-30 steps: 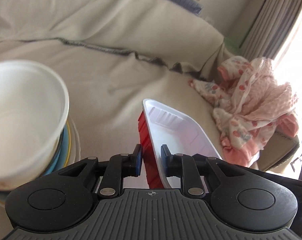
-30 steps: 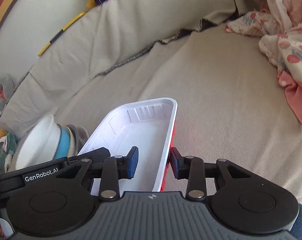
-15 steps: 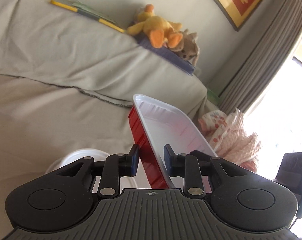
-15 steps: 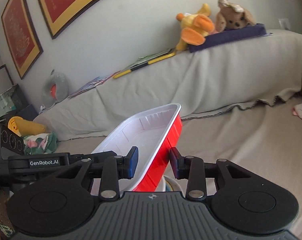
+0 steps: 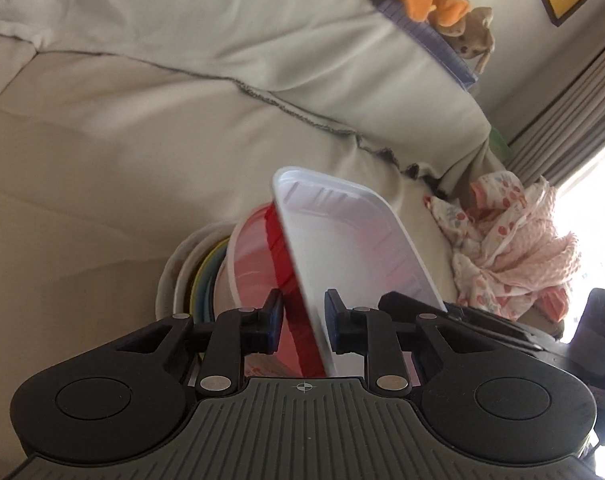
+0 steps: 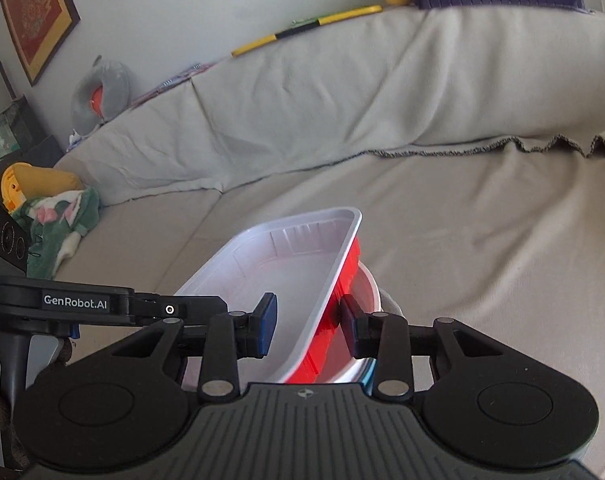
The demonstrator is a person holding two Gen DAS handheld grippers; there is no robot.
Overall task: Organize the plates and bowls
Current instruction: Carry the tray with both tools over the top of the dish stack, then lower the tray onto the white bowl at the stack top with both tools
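The rectangular plastic tray, red outside and white inside, is held between the two hand-held grippers, one on each long side. The left hand-held gripper has its blue-padded fingers on both sides of the tray's left wall. The gaps on each side are small, and I cannot tell if the pads really press the wall or only stand beside it. In the right wrist view, the right hand-held gripper straddles the right wall of the same tray. Its right finger touches the red outer side, while the left finger stands apart from the white inner side, so this hand-held gripper is spread and not pinching.

The tray is tilted, its far end higher, and it sits just above a round white plastic bowl. This bowl stands on a stack of plates with yellow and blue rims, and the stack rests on the beige sofa seat. The near lower part of the tray seems to reach into the bowl's opening. In the right wrist view the bowl's rim shows just behind the tray's red side. A pink patterned cloth lies on the sofa, well apart to the right.
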